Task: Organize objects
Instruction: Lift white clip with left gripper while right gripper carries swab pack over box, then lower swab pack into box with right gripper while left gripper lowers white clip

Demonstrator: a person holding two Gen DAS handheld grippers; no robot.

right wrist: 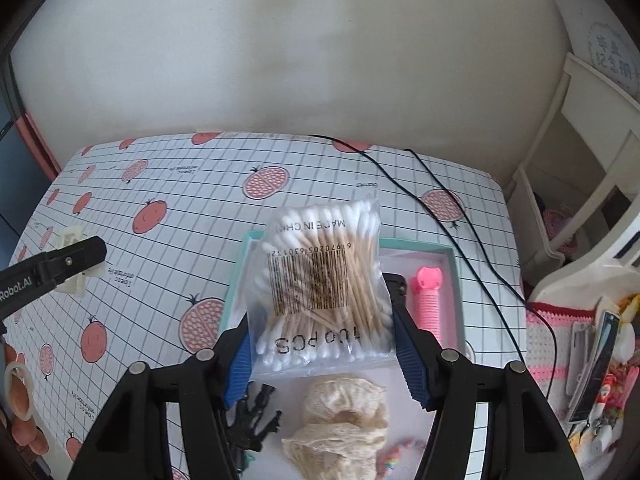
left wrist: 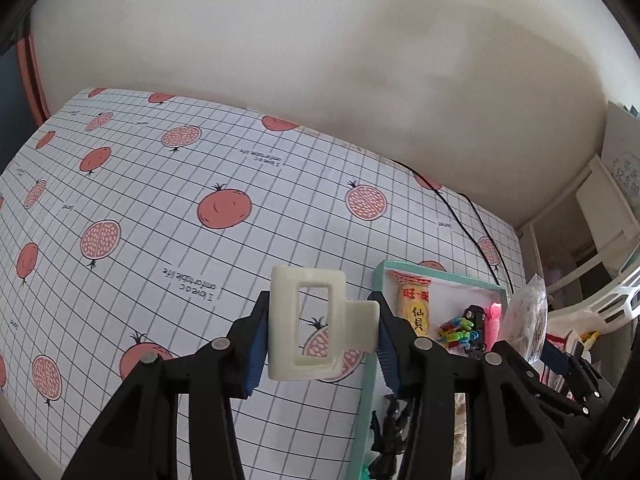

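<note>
While the right gripper (right wrist: pixel 322 344) pinches the cotton swab bag (right wrist: pixel 322 284) above the teal tray (right wrist: pixel 452 256), lower it flat (free floor at 12 o'clock); the left gripper (left wrist: pixel 322 332) clamps its cream clip (left wrist: pixel 308 324).

Home room: worktop (right wrist: pixel 168 184) under pomegranate-print cloth, plain wall (right wrist: pixel 280 48), white shelf (right wrist: pixel 592 152), crocheted mat (right wrist: pixel 544 332) with trinkets.

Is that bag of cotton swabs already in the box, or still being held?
Still held: the right gripper pinches the cotton swab bag above the teal box, over the cream scrunchie inside.
</note>
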